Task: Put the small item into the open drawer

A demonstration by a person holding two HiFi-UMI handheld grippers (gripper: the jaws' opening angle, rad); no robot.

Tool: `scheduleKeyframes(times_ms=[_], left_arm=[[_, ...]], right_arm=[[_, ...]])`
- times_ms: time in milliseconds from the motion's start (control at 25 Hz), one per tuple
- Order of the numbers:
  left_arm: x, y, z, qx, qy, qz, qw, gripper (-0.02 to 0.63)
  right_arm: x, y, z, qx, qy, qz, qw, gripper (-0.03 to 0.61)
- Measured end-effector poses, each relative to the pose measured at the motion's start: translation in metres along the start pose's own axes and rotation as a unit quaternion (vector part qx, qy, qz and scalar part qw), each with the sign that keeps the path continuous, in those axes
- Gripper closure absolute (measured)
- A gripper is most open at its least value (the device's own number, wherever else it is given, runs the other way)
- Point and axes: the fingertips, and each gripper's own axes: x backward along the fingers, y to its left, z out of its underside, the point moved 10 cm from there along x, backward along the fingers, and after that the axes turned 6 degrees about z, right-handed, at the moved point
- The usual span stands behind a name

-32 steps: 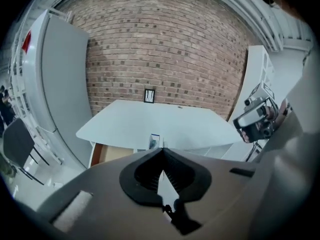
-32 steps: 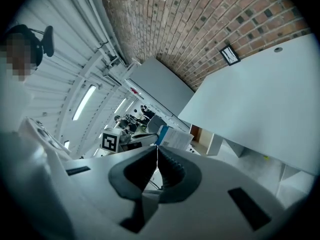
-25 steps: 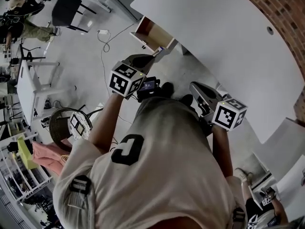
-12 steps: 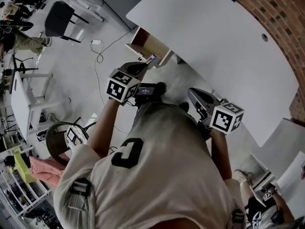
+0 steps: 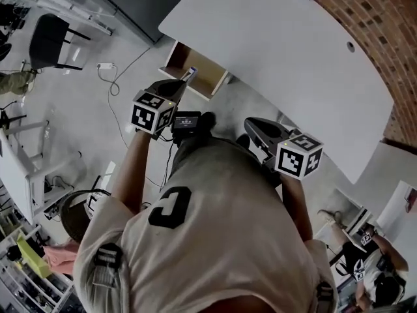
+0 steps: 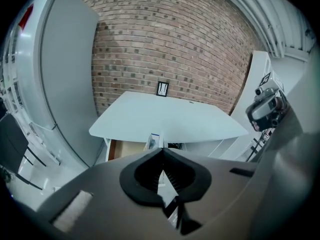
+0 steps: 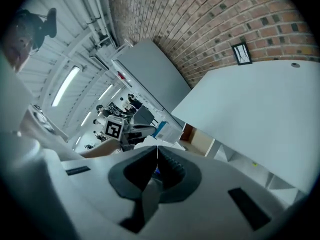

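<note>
Your left tongs [image 5: 184, 80] are clamped shut on a small flat packet [image 5: 190, 74], which sits at their tip near the front of the open drawer [image 5: 210, 83] under the white table [image 5: 273, 51]. Your right tongs [image 5: 253, 126] are closed with nothing between them, well apart from the drawer.

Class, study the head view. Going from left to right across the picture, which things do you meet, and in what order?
In order: black chair → white plug on the floor → left gripper, shut on a small packet → right gripper → brick wall.
</note>
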Motion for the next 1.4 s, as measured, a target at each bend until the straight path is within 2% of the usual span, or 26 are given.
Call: scheduleKeyframes(times_ms=[240,480,640,840,1000,1320,1400], left_arm=[[0.004,0.056,0.007,-0.021,0.015,0.013,0.9996,0.611],[0.002,0.089,0.009,-0.040,0.032,0.022,0.9985,0.611],[0.001,0.105,0.013,-0.038,0.037,0.023,0.9983,0.611],[-0.009,0.113,0.014,-0.027,0.048,0.022,0.9982,0.611],[-0.022,0.112,0.009,-0.022,0.062,0.011,0.9978,0.611],[-0.056,0.115,0.009,-0.028,0.126,-0.015,0.9915,0.611],[-0.073,0.117,0.009,-0.045,0.143,-0.014,0.9887,0.611]], right_arm=[[-0.042,0.028,-0.014,0.003,-0.002,0.031,0.999,0.574],[-0.068,0.046,-0.029,0.019,0.006,0.045,0.999,0.574],[-0.077,0.048,-0.030,0.016,0.011,0.052,0.998,0.574],[-0.081,0.037,-0.036,0.004,0.020,0.050,0.999,0.574],[-0.083,0.016,-0.048,-0.007,0.023,0.033,0.999,0.574],[-0.083,-0.018,-0.074,-0.006,0.056,-0.008,0.998,0.574],[-0.080,-0.026,-0.074,-0.014,0.063,-0.008,0.998,0.574]])
